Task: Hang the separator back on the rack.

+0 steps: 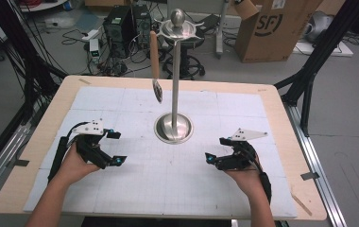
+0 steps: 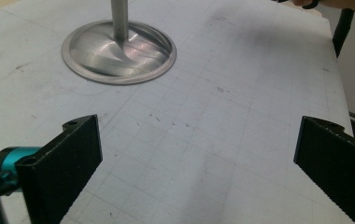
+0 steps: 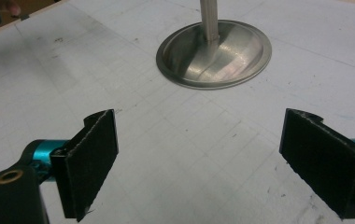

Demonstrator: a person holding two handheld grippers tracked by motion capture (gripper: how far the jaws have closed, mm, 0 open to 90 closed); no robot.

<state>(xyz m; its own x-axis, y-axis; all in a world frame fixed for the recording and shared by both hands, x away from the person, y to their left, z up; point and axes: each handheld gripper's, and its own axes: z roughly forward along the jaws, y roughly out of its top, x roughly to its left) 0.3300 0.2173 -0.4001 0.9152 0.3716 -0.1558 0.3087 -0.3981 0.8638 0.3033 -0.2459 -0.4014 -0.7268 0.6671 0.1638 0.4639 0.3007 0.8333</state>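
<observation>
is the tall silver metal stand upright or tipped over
Upright: the tall silver metal stand rises straight from its round base, which sits flat on the white gridded mat.

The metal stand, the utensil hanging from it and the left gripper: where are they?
metal stand (image 1: 174, 127), high view, round base.
hanging utensil (image 1: 154, 56), high view, wooden handle.
left gripper (image 1: 115, 147), high view, gap between its open jaws.

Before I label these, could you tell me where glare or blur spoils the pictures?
High view: soft overall; the hanging utensil is blurred. Left gripper view: streaky glare on the stand's base. Right gripper view: similar sheen on it; the near pads are slightly soft.
</observation>
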